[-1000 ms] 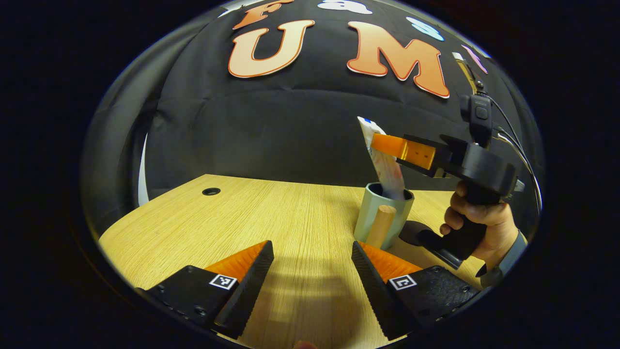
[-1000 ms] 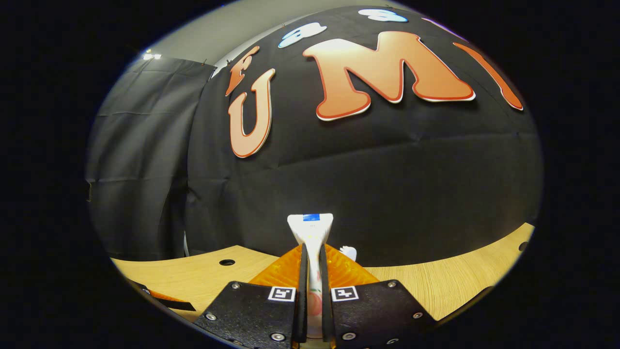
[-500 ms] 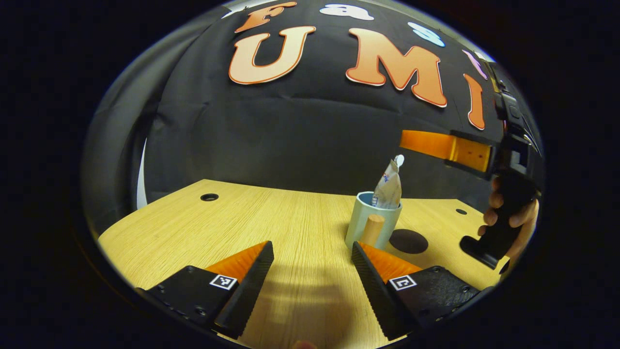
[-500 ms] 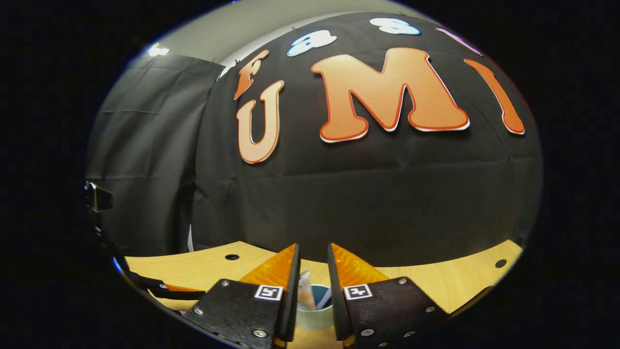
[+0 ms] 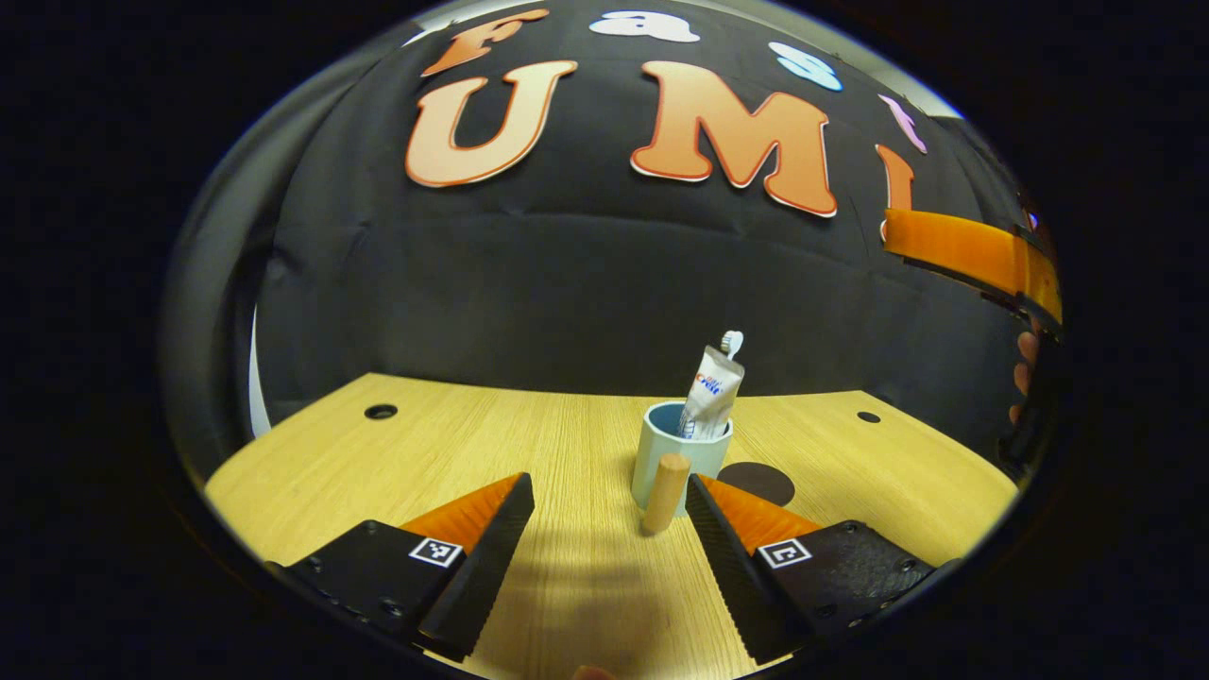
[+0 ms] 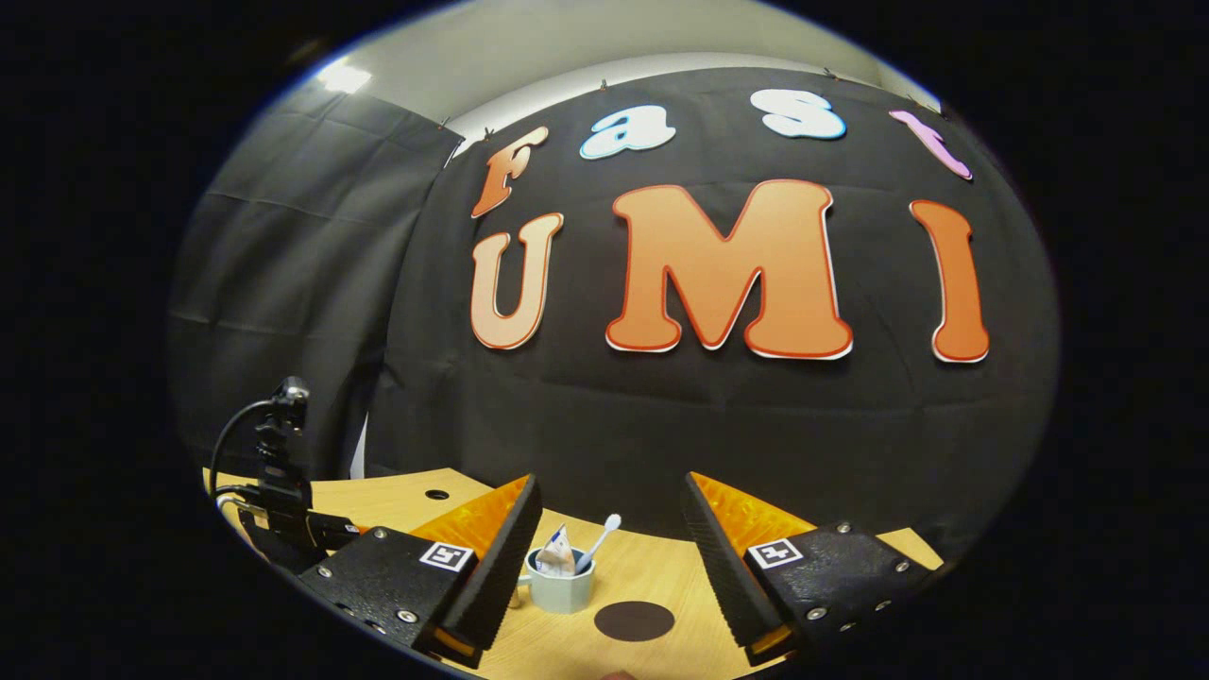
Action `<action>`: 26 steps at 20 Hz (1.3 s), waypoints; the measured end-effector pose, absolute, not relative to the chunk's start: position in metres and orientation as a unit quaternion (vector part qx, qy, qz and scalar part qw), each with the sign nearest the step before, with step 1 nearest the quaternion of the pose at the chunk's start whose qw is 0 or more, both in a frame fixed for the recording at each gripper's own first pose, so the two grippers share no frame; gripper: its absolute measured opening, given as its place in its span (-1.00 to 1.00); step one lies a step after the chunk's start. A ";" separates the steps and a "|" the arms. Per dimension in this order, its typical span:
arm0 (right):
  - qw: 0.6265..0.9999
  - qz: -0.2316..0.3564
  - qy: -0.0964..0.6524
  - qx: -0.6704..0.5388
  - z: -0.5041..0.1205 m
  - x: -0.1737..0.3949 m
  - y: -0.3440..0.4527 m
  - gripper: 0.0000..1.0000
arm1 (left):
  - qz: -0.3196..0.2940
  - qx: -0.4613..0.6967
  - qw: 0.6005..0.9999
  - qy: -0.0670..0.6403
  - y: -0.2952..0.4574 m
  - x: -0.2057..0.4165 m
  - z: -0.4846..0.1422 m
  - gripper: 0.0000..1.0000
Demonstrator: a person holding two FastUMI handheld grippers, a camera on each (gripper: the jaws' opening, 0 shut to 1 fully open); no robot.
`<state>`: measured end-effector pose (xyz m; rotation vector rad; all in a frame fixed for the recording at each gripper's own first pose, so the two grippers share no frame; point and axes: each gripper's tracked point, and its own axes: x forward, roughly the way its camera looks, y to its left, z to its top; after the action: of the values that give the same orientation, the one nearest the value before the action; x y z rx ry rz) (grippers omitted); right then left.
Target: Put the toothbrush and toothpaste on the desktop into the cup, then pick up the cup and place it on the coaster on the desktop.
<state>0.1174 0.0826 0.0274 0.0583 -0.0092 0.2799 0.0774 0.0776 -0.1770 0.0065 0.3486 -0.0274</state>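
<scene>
Toothbrush (image 6: 604,531) and toothpaste (image 5: 710,394) in cup (image 5: 672,455); both grippers' fingers wide apart, empty; next, grasp cup for coaster (image 6: 634,620).

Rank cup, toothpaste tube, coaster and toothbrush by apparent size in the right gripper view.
1. Cup, largest.
2. Coaster, a flat dark disc beside the cup; close to the cup in spread, so that order is unsure.
3. Toothpaste tube and toothbrush: both partly hidden inside the cup, too alike to rank.

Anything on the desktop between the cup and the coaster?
Nothing: in the right gripper view, bare wood separates the cup from the dark round coaster beside it.
</scene>
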 end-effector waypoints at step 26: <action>0.997 0.073 0.016 -0.006 0.067 0.028 -0.059 0.96 | -0.129 0.057 0.864 0.483 0.020 0.141 -0.218 0.95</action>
<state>0.0280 -0.0586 0.0667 -0.0112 0.0322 0.1462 0.1412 0.0204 -0.2176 0.1188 1.0124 -0.2697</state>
